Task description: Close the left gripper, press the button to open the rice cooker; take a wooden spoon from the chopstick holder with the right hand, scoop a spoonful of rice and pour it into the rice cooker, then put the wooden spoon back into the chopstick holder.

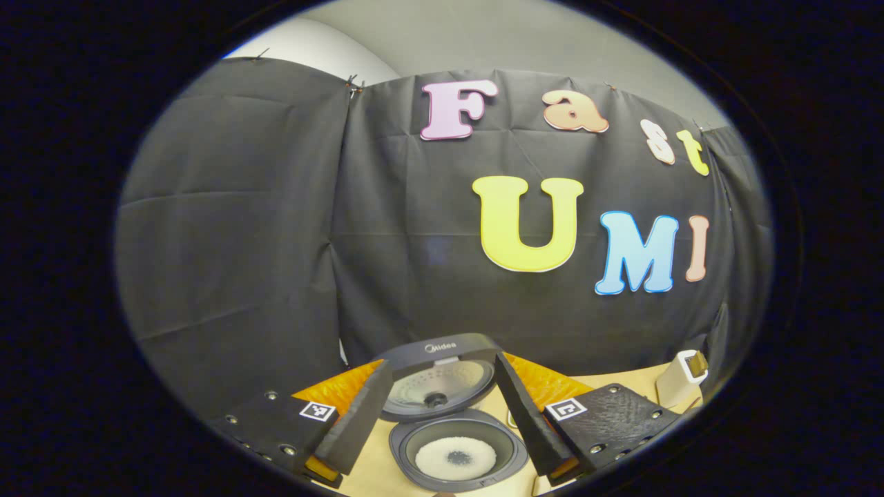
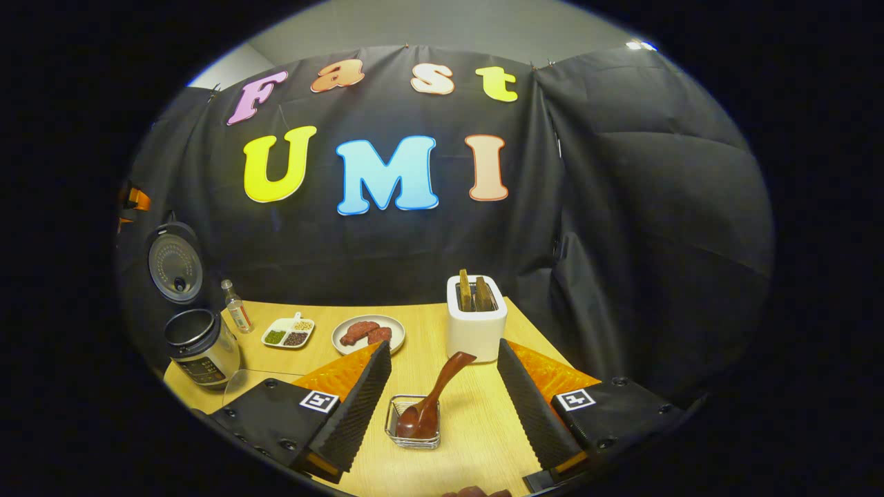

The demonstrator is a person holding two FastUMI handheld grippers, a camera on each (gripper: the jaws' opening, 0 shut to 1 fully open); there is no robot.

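The rice cooker stands with its lid up, and white rice lies in the bottom of its pot. My left gripper is open above it, one finger to each side, touching nothing. My right gripper is also open and holds nothing. Between and below its fingers, the wooden spoon rests with its bowl in a small clear square dish, its handle leaning up toward the white chopstick holder. Wooden utensils stand in that holder. The open rice cooker sits at the table's far left.
On the wooden table behind the dish are a plate of reddish meat, a white compartment dish of beans and a small bottle. The white holder stands right of the cooker. Black cloth walls close the back and sides.
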